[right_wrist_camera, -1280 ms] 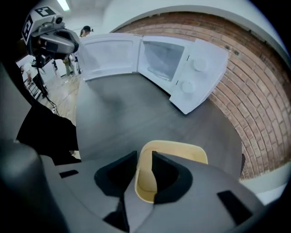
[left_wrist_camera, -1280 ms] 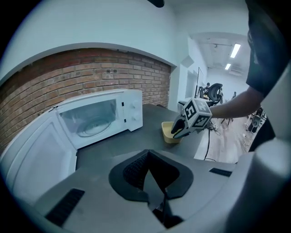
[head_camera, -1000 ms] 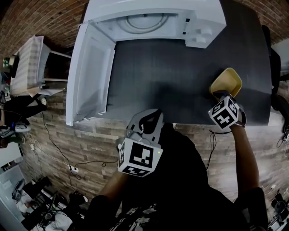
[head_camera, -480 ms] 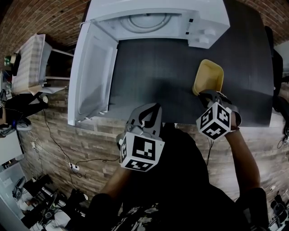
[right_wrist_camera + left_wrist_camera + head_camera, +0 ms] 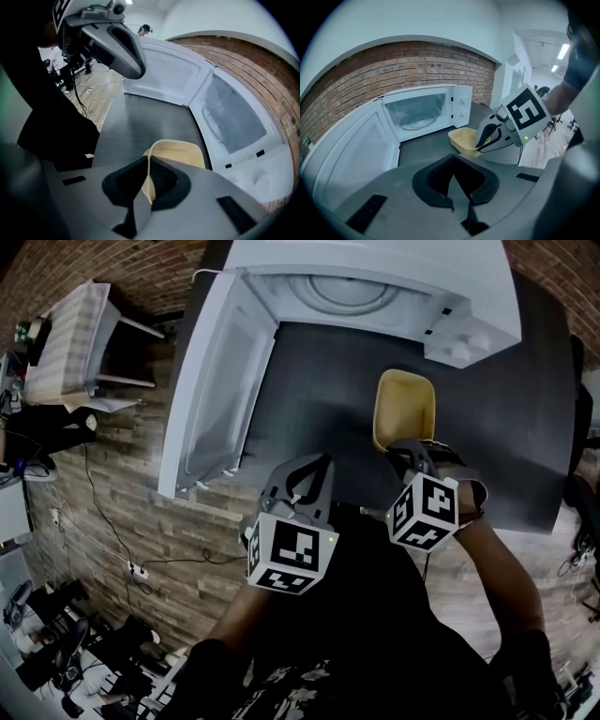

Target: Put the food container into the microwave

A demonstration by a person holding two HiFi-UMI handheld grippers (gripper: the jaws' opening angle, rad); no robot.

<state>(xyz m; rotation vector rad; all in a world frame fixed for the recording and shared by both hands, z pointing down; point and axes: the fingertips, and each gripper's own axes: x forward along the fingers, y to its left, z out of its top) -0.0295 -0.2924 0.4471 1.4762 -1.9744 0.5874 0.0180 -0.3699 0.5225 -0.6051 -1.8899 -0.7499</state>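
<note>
There's the right gripper (image 5: 413, 452), jaws just squeezed in and now pinching the near rim of the pale yellow plastic food container (image 5: 404, 407) over the dark tabletop (image 5: 319, 381) before the open white microwave (image 5: 375, 259), while the left gripper (image 5: 314, 470) hangs pressed together, empty.

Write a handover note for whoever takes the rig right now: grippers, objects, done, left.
Right gripper: jaws have just been closing and are now shut on the near rim of the yellow food container.
Left gripper: shut, nothing between its jaws, held near the table's front edge.
Container: over the dark table, in front of the white microwave, not inside yet.
Microwave door: open, swung to the left; turntable visible.
Done: door open, container gripped.
Left: carry the container into the cavity, set it on the turntable, release.
</note>
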